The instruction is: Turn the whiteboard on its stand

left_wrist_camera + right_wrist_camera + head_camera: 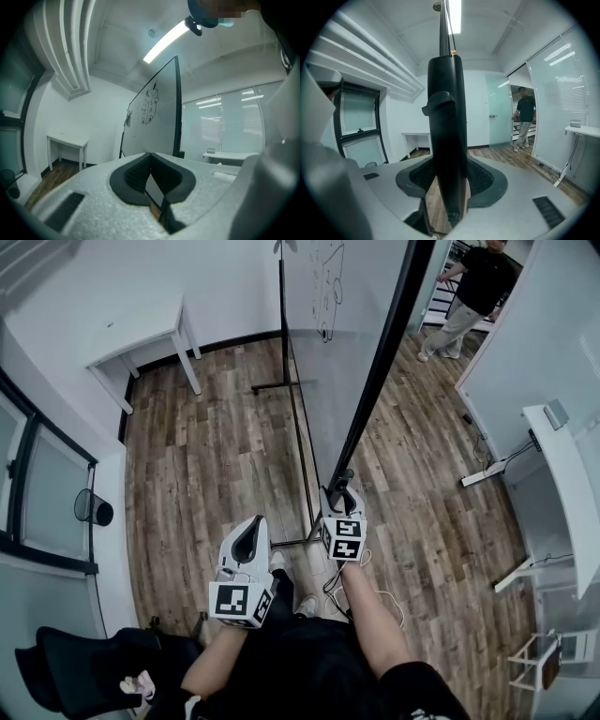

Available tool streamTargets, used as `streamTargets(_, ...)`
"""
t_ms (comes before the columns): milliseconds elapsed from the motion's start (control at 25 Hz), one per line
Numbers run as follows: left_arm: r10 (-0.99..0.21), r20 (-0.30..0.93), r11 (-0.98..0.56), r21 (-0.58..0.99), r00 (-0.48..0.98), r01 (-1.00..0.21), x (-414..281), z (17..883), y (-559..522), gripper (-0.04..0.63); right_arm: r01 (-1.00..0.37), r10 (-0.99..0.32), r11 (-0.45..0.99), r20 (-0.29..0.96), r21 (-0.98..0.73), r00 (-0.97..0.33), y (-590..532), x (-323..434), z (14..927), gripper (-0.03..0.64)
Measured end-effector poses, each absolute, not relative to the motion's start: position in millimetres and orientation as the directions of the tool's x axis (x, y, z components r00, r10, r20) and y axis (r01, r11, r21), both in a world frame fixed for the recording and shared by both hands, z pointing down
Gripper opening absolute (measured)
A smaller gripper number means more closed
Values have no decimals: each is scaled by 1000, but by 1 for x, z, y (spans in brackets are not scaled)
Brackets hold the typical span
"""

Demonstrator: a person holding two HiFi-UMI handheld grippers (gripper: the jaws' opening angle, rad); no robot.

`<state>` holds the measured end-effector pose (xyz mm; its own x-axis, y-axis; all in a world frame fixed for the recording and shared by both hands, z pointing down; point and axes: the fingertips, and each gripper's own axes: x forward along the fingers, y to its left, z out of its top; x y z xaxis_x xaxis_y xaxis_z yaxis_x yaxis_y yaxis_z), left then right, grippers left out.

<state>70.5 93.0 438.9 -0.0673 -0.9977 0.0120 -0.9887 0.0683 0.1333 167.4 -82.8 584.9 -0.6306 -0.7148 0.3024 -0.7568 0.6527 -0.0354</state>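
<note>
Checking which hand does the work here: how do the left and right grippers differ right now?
The right gripper is clamped on the whiteboard's black edge frame; the left gripper holds nothing. The right gripper's jaws stand apart around that frame; the left gripper's are drawn together. The right gripper reaches forward to the board; the left gripper sits nearer the body, clear of it. Both are the same white build.

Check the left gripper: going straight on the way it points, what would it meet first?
Most likely the whiteboard, on its white face near the black side frame. Nothing shows between it and the left gripper, though depth is hard to judge.
</note>
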Motion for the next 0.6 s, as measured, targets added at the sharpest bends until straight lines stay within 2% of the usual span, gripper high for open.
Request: streamTargets(600, -999, 12, 54, 130, -53, -990, 66, 431, 89, 12, -749, -702, 661, 321, -40, -636, -68, 174, 582, 196)
